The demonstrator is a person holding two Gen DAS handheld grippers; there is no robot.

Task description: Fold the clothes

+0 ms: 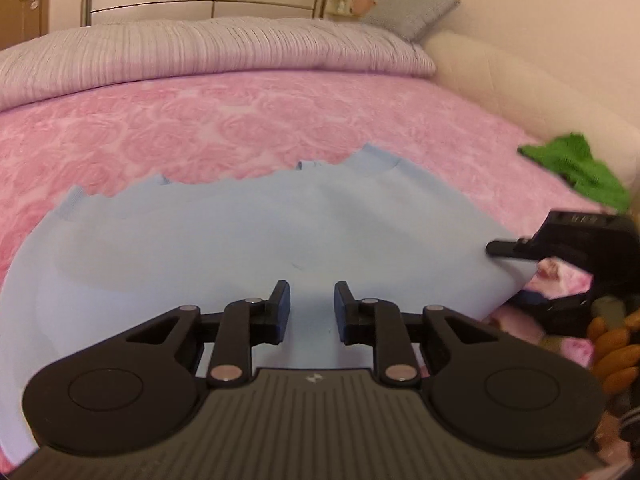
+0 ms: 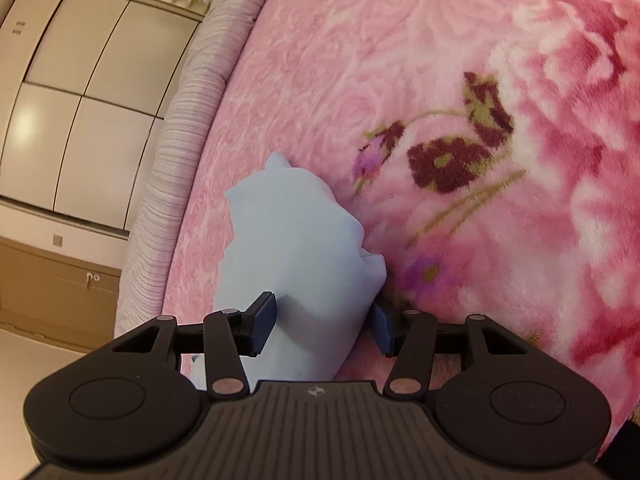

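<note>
A light blue garment [image 1: 248,240] lies spread on the pink floral blanket [image 1: 200,120]. My left gripper [image 1: 312,310] is open, low over the garment's near part, holding nothing. My right gripper [image 2: 324,326] is open with a fold of the same blue garment [image 2: 292,248] lying between its fingers; the right finger is partly hidden by the cloth. The right gripper also shows in the left wrist view [image 1: 508,250] at the garment's right edge.
A green cloth [image 1: 576,164] lies at the bed's right side by a cream padded bed frame [image 1: 520,80]. A striped grey-pink duvet [image 1: 200,48] and a grey pillow [image 1: 412,12] sit at the far end. Wardrobes [image 2: 80,100] stand beyond the bed.
</note>
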